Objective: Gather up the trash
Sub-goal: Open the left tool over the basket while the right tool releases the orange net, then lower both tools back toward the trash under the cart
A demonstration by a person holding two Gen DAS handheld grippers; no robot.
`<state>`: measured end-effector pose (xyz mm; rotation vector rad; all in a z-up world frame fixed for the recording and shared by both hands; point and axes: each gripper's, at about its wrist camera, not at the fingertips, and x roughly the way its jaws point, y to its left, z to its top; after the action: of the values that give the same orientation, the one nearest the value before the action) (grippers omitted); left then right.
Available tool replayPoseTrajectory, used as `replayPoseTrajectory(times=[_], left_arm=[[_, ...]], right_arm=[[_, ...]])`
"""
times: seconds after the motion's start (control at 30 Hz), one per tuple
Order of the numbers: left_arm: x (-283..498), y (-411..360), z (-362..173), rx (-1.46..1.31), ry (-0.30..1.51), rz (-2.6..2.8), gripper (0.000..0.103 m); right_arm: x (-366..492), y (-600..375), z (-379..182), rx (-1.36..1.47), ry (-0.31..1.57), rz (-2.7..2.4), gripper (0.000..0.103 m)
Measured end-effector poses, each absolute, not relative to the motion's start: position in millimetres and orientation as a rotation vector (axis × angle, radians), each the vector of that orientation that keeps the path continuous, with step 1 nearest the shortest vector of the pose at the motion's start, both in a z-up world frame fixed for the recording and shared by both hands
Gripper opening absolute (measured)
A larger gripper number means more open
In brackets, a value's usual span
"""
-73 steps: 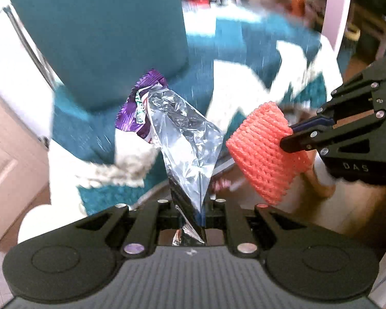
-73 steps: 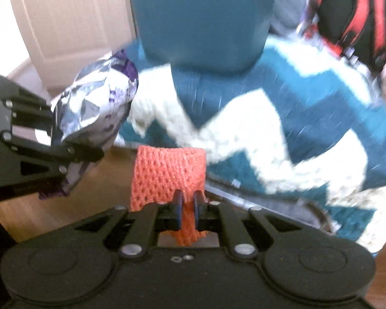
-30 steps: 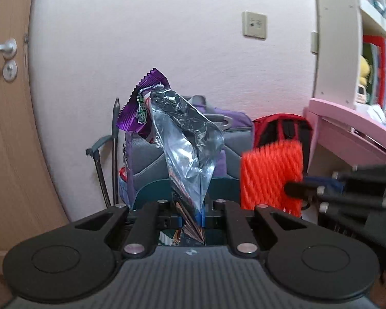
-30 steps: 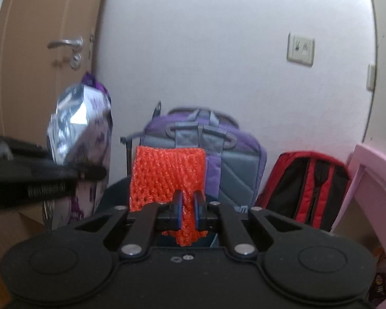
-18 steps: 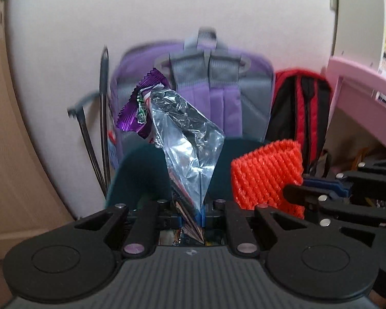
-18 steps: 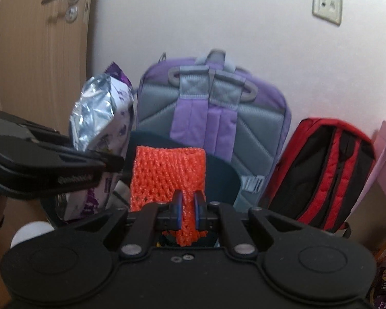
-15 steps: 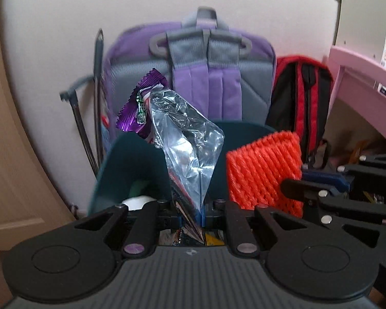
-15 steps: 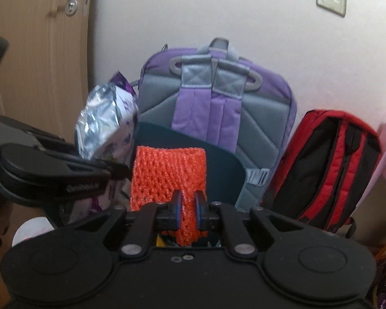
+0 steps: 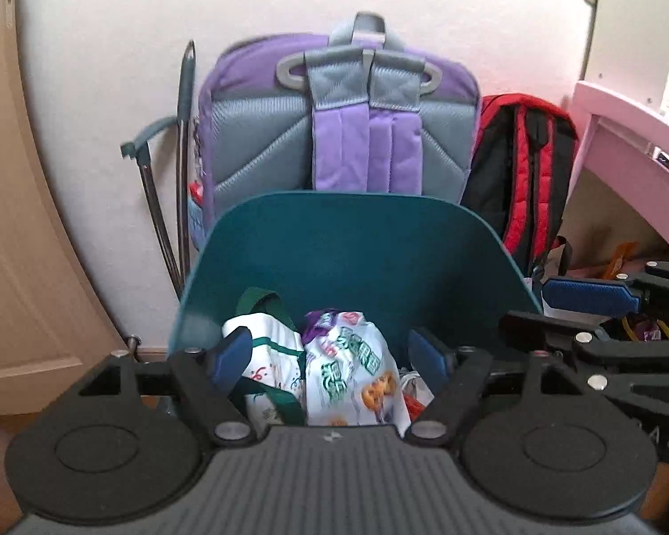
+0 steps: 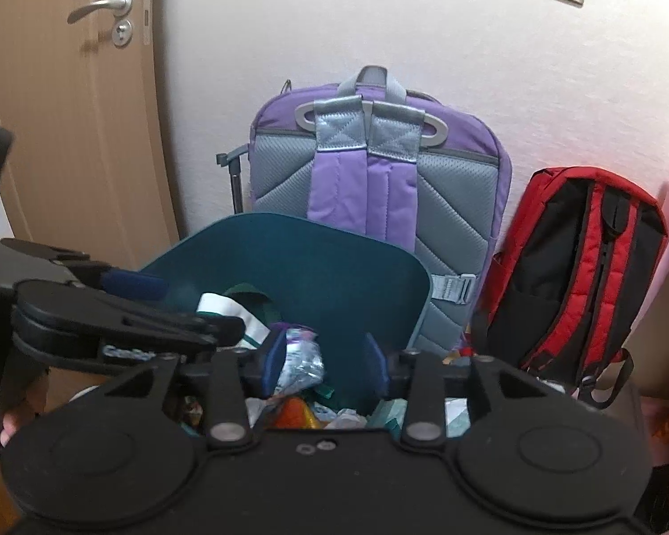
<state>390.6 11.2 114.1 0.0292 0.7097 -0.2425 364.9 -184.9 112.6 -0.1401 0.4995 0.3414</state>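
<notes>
Over the dark teal plastic bin point(image 9: 357, 240) that stands on the floor against the pale wall, both claws hang with their jaws spread, and both have just been opening. The left claw point(image 9: 330, 354) stands wide with nothing pressed between its blue pads; the crumpled snack wrapper with green print and a purple edge point(image 9: 352, 374) lies below it among the rubbish, seemingly just let go. The right claw point(image 10: 325, 359) is parted too, not as wide, and grips nothing; a scrap of crinkled silver foil point(image 10: 301, 363) shows between its fingers but lies down in the bin, not held. An orange patch point(image 10: 296, 412) low in that view may be the orange net, though I cannot be sure. So the dropping step looks done for this pair of pieces. The bin is fairly full: a white bag with dark green bands point(image 9: 267, 356) sits to the left of the wrapper, with smaller scraps underneath. Next, I would judge, both claws need lifting clear of the rim without catching it, then turning back toward the room for more litter. Behind the bin a purple and grey backpack point(image 9: 357, 125) leans on the wall, with a red and black backpack point(image 9: 522, 169) at its right.
</notes>
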Motion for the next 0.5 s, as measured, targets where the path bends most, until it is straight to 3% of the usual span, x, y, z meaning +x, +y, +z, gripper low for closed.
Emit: replayPoseTrajectory(times=[0.5], left_arm=[[265.9, 93.5, 146.6, -0.003, 0.709, -0.239, 0.082]], right_arm=[[267.4, -165.3, 137.4, 0.056, 0.541, 0.445, 0.052]])
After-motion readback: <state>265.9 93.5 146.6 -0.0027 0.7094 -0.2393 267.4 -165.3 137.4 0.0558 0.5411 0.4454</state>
